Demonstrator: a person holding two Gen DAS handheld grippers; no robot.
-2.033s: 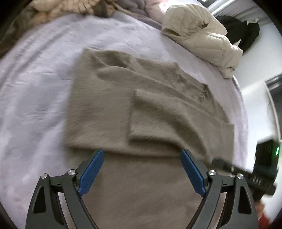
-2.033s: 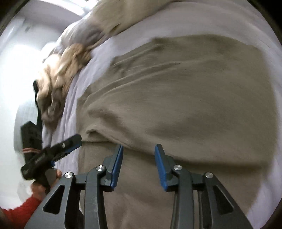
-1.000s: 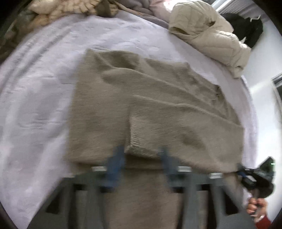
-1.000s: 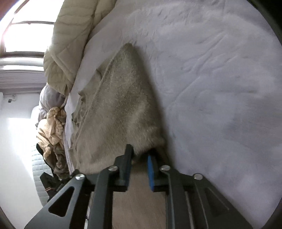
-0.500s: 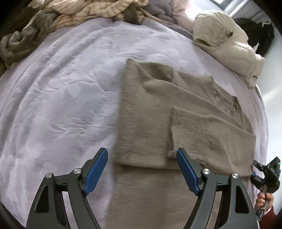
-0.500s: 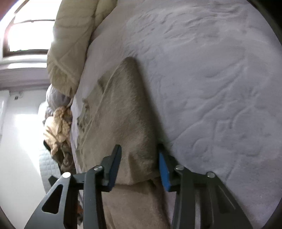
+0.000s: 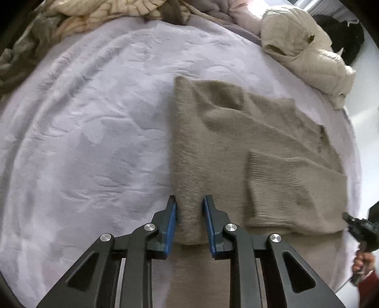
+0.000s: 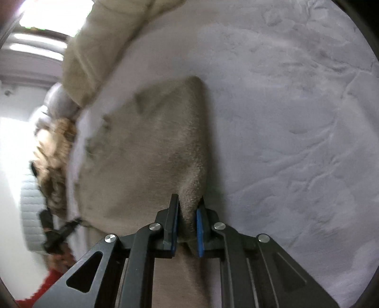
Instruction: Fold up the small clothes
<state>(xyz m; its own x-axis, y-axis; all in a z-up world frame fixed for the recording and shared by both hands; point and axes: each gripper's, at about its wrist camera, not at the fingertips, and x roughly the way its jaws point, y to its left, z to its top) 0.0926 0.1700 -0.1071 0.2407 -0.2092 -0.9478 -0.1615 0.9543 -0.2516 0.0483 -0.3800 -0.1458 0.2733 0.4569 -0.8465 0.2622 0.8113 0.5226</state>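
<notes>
A taupe knit sweater (image 7: 236,147) lies on a pale lilac blanket (image 7: 94,142), its upper part doubled over the lower part, with a ribbed sleeve cuff (image 7: 274,180) folded across it. My left gripper (image 7: 189,206) is shut on the left corner of the folded edge. In the right wrist view the same sweater (image 8: 151,151) runs away from the camera, and my right gripper (image 8: 188,203) is shut on its right corner at the fold. The other hand-held gripper (image 7: 360,227) shows at the far right of the left wrist view.
A cream quilted jacket (image 7: 308,45) lies at the back right of the bed, with dark clothing (image 7: 341,33) behind it. A heap of beige and olive knitwear (image 7: 99,14) is piled at the back left. Bare blanket (image 8: 296,118) spreads right of the sweater.
Both grippers were open around the folded edge half a second ago; now each has shut on a corner of it. The left gripper also shifted left along the edge.
</notes>
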